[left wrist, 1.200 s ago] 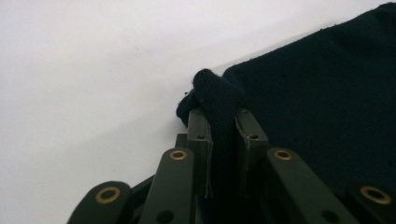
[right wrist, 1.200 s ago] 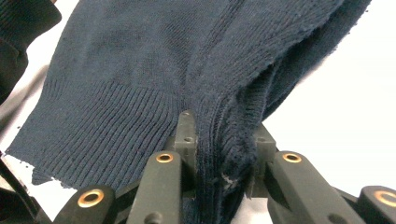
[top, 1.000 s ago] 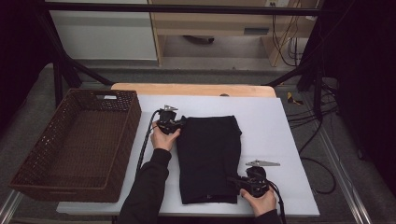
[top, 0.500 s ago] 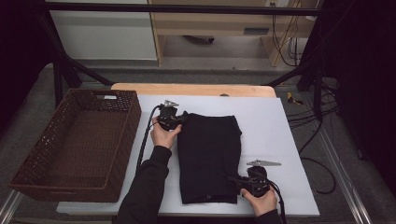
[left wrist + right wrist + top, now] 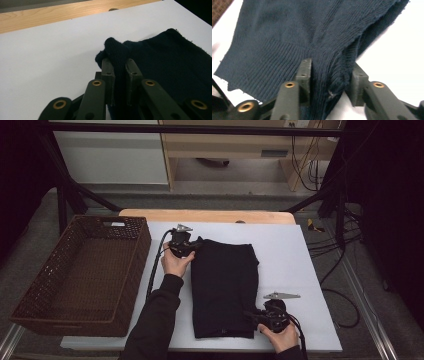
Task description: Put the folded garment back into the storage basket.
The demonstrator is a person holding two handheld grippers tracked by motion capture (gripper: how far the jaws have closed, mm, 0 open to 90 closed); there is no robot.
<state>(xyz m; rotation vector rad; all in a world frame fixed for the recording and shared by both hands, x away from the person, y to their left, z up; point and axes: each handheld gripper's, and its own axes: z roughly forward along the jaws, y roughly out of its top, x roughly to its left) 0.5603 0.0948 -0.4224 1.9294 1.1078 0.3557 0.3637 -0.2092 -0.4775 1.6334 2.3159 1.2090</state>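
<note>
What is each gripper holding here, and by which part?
Left gripper pinches the far left corner of the folded dark knit garment. Right gripper has its jaws around the ribbed near right corner; they have just been opening.

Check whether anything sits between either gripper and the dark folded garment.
Nothing visible does. The left gripper is shut on a pinched corner of the dark garment; the right gripper, its fingers just opening, has the ribbed hem bunched between them.

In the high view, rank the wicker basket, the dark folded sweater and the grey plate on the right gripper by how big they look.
1. Wicker basket, largest.
2. Dark folded sweater, clearly smaller in area.
3. Grey plate on the right gripper, far the smallest.
</note>
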